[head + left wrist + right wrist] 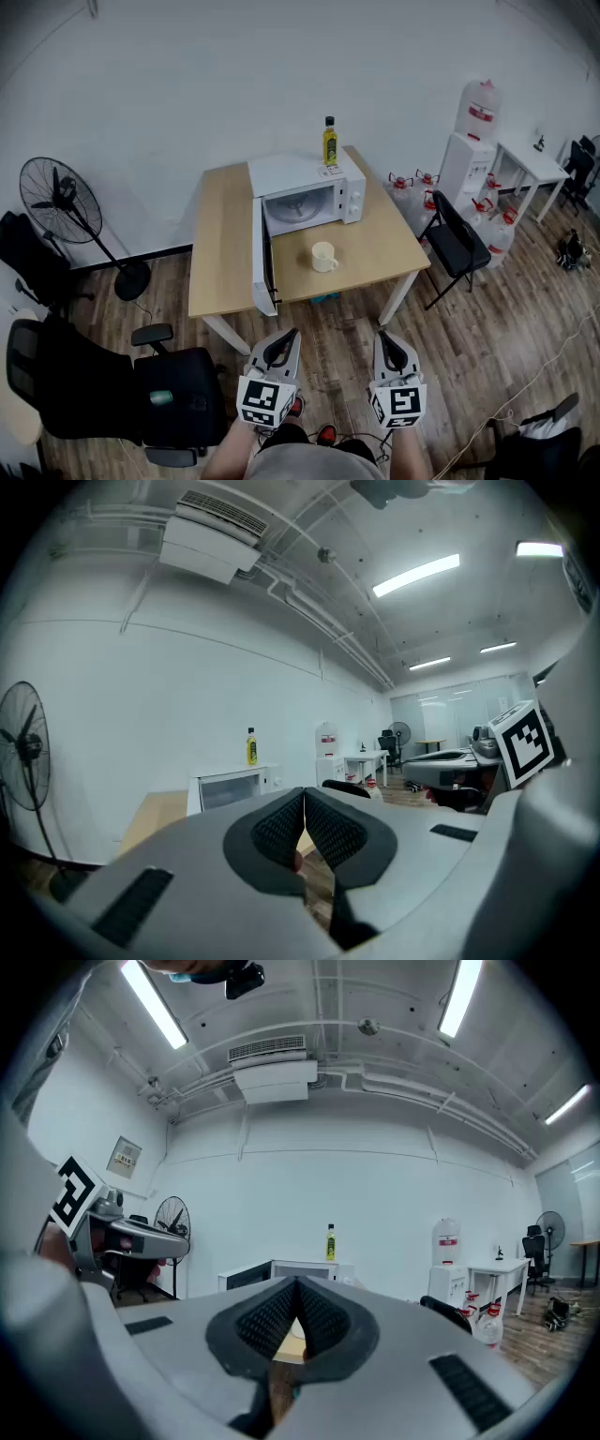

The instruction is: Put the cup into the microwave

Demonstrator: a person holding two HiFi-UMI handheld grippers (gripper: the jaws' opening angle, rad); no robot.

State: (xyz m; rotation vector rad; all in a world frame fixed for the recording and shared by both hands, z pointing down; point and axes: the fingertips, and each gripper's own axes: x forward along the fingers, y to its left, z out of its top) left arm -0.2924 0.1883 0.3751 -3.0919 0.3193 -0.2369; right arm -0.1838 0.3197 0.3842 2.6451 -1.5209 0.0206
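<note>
A pale cream cup (pixel 323 256) stands on the wooden table (pixel 223 246), just in front of the white microwave (pixel 305 192). The microwave's door (pixel 262 254) hangs open to the left, showing the plate inside. Both grippers are held low, well short of the table. My left gripper (pixel 282 341) is shut with nothing between its tips. My right gripper (pixel 387 341) is shut and empty too. In the left gripper view the left gripper (pixel 305 795) points toward the microwave (pixel 232 787). In the right gripper view the right gripper (pixel 296 1284) faces the microwave (pixel 281 1269), and a sliver of the cup shows between its pads.
A yellow oil bottle (pixel 329 142) stands on top of the microwave. A black folding chair (pixel 456 245) sits right of the table, with water jugs (pixel 489 208) and a dispenser (pixel 471 142) behind. A standing fan (pixel 64 202) and black office chairs (pixel 112 389) are at the left.
</note>
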